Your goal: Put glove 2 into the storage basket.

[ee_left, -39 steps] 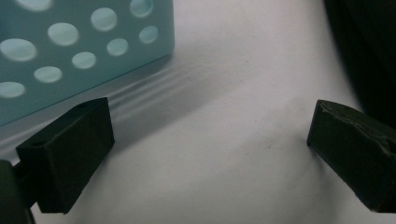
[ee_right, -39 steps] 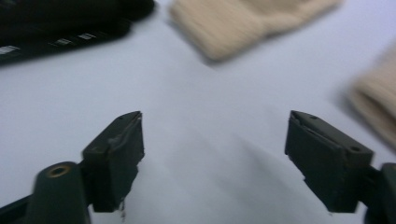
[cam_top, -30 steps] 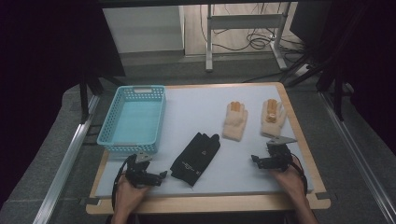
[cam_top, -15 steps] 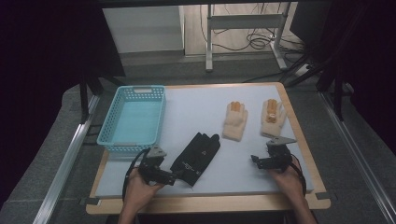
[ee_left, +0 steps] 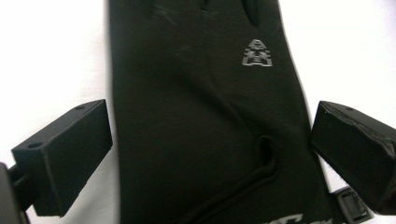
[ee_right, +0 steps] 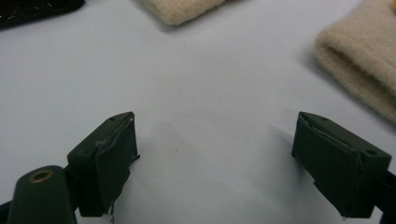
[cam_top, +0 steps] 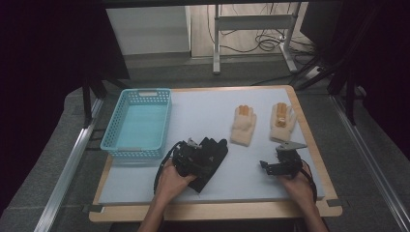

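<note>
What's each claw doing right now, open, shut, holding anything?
Left claw: open, jaws astride the black glove, not clamped on it.
Right claw: open, holding nothing, over bare table near the beige gloves.

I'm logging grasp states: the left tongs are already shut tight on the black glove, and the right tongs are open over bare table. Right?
Not quite. The left tongs are open, their jaws standing wide on either side of the black glove, as the left gripper view shows. The rest holds: the right tongs are open over bare table.
</note>
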The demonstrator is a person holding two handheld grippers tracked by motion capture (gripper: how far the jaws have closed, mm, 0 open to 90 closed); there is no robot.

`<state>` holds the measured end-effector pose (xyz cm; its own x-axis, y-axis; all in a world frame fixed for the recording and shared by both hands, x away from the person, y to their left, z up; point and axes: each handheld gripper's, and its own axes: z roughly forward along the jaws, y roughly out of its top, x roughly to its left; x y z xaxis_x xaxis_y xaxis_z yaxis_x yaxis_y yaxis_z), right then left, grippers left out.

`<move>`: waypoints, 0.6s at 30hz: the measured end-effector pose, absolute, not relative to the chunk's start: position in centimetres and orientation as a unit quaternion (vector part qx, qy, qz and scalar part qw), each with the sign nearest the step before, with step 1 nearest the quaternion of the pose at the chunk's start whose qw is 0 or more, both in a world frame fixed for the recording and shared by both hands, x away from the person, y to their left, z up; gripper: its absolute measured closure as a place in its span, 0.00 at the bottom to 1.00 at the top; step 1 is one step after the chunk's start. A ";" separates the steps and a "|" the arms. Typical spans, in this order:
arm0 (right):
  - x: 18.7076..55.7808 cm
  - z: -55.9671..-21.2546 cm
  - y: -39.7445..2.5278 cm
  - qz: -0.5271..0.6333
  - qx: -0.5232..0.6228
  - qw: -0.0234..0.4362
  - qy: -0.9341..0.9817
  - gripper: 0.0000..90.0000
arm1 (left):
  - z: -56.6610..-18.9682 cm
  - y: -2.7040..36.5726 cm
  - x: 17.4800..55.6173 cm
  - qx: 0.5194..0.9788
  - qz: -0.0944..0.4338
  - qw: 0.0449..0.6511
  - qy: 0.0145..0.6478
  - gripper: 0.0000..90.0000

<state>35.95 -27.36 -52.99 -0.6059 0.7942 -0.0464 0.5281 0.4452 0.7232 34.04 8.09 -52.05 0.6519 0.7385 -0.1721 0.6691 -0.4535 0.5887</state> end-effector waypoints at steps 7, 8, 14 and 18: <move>35.9 -53.0 -27.3 0.344 0.400 0.194 0.827 0.15 | -52.7 6.4 32.7 0.870 0.091 0.271 0.403 0.00; 35.9 -53.0 -27.3 0.344 0.400 0.194 0.827 0.15 | -52.8 6.3 32.6 0.872 0.098 0.262 0.402 0.00; 35.9 -53.0 -27.3 0.344 0.400 0.194 0.827 0.15 | -53.0 6.4 32.6 0.861 0.101 0.250 0.431 0.00; 35.9 -53.0 -27.3 0.344 0.399 0.194 0.827 0.15 | -52.6 6.6 32.3 0.862 0.099 0.250 0.429 0.09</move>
